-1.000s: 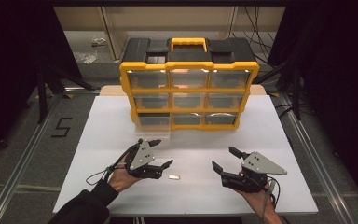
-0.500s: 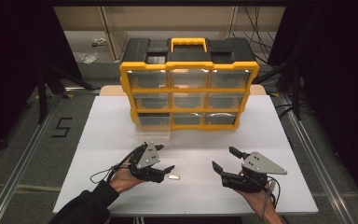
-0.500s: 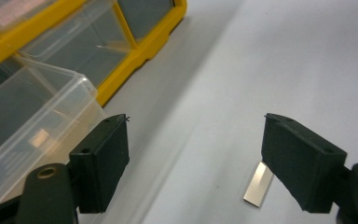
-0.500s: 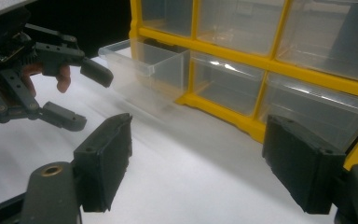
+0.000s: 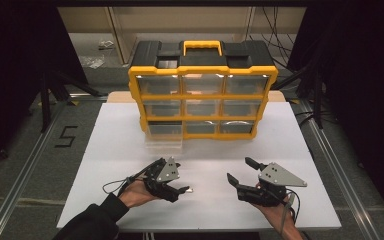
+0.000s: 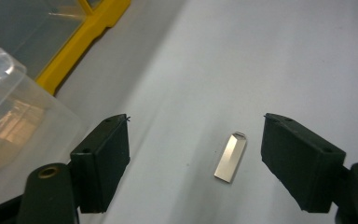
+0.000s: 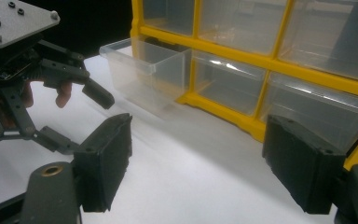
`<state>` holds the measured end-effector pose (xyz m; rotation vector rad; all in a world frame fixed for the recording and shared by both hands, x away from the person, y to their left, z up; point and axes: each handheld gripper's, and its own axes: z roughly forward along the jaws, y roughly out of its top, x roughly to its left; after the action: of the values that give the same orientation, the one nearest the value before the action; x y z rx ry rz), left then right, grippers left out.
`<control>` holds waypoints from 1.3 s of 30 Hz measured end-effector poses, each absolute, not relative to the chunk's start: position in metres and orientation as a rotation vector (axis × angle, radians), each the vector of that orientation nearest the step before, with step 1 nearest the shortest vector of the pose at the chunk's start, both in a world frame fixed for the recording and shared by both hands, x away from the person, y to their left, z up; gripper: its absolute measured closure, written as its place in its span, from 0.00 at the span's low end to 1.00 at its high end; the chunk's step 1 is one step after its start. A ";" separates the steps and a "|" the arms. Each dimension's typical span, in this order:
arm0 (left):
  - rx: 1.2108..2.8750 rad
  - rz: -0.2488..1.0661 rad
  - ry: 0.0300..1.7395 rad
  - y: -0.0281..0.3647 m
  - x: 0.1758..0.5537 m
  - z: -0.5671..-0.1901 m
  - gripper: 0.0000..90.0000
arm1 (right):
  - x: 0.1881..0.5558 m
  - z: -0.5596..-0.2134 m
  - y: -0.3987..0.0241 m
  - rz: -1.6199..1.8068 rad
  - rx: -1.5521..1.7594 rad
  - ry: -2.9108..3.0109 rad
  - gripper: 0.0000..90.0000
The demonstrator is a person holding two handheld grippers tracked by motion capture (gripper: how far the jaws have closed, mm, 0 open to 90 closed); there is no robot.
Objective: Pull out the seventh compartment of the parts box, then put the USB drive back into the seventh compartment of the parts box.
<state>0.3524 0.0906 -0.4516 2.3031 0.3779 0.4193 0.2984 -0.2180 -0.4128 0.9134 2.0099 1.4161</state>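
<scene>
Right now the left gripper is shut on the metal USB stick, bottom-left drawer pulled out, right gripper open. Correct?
Not quite. The left gripper is open: in the left gripper view the USB stick lies flat on the table between its spread jaws, untouched. The pulled-out drawer and open right gripper are right.

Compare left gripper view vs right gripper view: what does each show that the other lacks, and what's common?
Left gripper view: a small flat silver metal USB stick lying on the table between the left gripper's open fingers, not touched.

Right gripper view: the right gripper open over bare table, the left gripper farther off at the left, and several closed clear drawers.

Both: the white table, the yellow-framed plastic drawer cabinet and its pulled-out clear plastic drawer.
</scene>
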 end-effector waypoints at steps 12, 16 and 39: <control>2.422 0.363 0.360 0.082 0.353 -0.456 0.27 | 0.298 -0.413 -0.218 1.412 0.911 2.014 0.28; 2.446 0.351 0.353 0.081 0.354 -0.455 0.28 | 0.299 -0.413 -0.218 1.413 0.911 2.015 0.28; 2.576 0.241 0.314 0.065 0.361 -0.460 0.44 | 0.298 -0.413 -0.219 1.410 0.914 2.020 0.28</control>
<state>0.3614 0.0653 -0.4604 2.5756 0.3136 0.2412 0.2984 -0.2189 -0.4134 0.9138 2.0205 1.4098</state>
